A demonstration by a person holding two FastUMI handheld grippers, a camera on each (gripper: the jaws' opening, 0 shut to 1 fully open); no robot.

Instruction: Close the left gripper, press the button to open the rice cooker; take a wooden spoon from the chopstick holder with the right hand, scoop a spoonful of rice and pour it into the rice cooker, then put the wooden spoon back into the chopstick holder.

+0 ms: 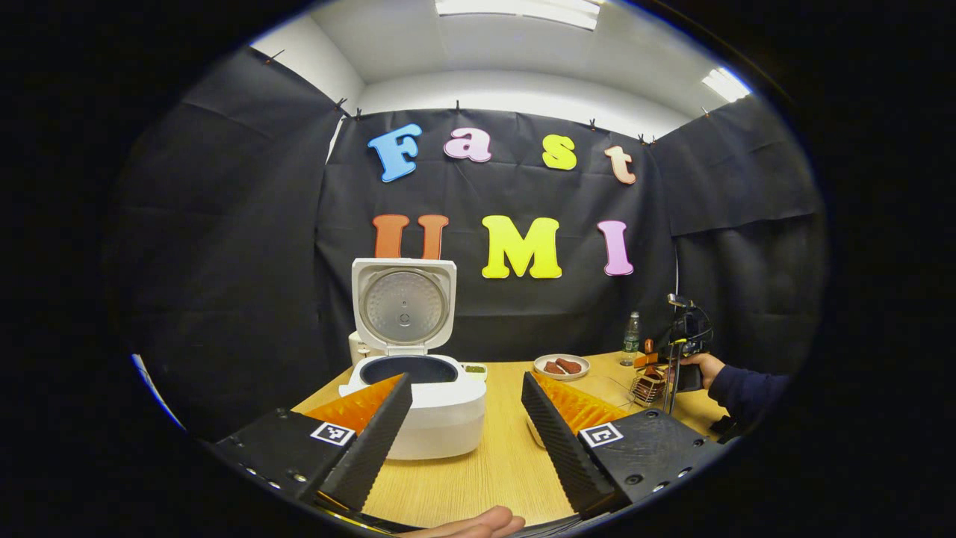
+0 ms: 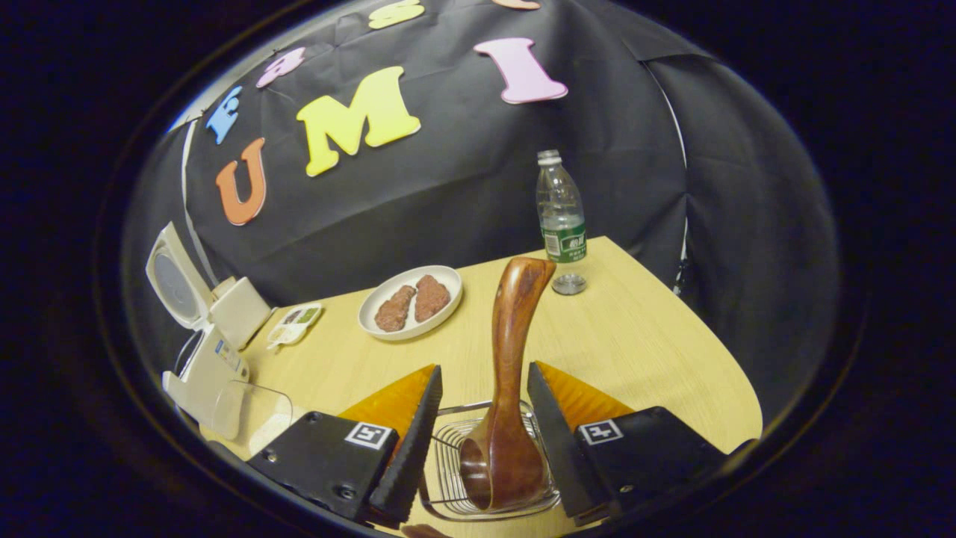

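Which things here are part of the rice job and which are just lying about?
For the job: rice cooker, lid up; wooden spoon standing in the wire holder; clear rice container; right gripper around the spoon; left gripper, open.

Lying about: plate, bottle, bottle cap, small tray.

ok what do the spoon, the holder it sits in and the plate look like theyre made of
The spoon looks like dark wood with a glossy varnish: reddish-brown grain with bright highlights along the handle. The holder seems to be bare metal wire, thin shiny rods forming an open basket. The plate looks like glazed white ceramic, smooth and evenly pale, though it could be plastic.
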